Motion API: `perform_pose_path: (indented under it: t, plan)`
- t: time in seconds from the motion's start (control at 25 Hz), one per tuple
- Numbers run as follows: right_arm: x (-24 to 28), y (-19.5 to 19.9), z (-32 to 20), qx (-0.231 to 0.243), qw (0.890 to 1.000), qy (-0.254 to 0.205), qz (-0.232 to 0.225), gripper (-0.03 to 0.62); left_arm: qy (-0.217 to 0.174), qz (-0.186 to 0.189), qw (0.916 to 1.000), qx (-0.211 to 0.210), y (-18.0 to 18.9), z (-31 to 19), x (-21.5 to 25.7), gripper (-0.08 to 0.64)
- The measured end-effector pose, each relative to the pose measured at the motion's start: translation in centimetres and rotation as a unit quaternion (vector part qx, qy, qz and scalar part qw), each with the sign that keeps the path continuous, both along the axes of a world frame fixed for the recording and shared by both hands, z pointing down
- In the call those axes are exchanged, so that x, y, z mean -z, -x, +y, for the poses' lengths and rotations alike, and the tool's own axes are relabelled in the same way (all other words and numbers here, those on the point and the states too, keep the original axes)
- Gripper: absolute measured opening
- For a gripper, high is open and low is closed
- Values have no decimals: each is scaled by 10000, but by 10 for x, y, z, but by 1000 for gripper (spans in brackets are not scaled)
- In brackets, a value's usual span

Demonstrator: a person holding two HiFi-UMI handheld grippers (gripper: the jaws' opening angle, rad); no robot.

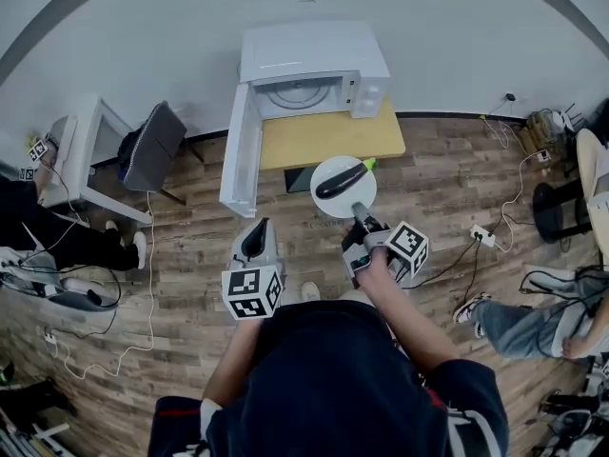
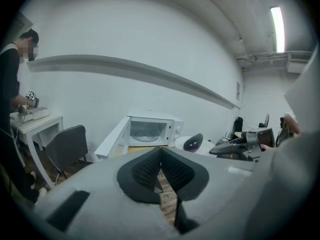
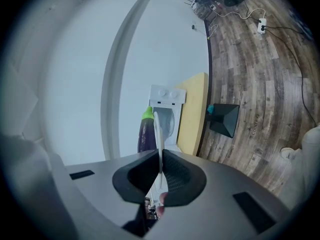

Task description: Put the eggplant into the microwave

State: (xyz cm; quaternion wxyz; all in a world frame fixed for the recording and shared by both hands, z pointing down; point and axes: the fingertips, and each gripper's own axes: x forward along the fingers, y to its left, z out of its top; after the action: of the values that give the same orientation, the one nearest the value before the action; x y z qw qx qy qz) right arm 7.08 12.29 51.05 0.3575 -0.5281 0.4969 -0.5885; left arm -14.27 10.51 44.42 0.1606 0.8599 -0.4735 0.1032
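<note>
A dark purple eggplant (image 1: 341, 181) with a green stem lies on a white plate (image 1: 360, 198). My right gripper (image 1: 360, 217) is shut on the plate's near rim and holds it above the floor, just in front of the wooden table (image 1: 328, 136). In the right gripper view the plate (image 3: 157, 129) shows edge-on between the jaws, with the eggplant (image 3: 146, 134) on its left. The white microwave (image 1: 309, 69) stands on the table, its door (image 1: 240, 150) swung open to the left and its cavity bare. My left gripper (image 1: 256, 236) is shut and empty, left of the plate.
A black chair (image 1: 152, 146) and a white desk (image 1: 81, 146) stand to the left of the table. A black box (image 3: 222, 118) sits under the table. Cables and a power strip (image 1: 481, 238) lie on the wooden floor, and a person's legs (image 1: 533, 322) show at the right.
</note>
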Motion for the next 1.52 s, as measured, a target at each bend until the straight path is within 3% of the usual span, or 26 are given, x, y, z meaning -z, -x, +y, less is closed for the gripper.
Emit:
perform_pose_path:
  t: [0.72,1.52]
  plan:
    - [-16,-4,-56,9,9998,197,-50,21,234,67,9997,-45,-14,-58,-21,17]
    - [-26,-44,-198,614,9974,378,-85,21,490,11,9984,282,-73,-183,-30,17]
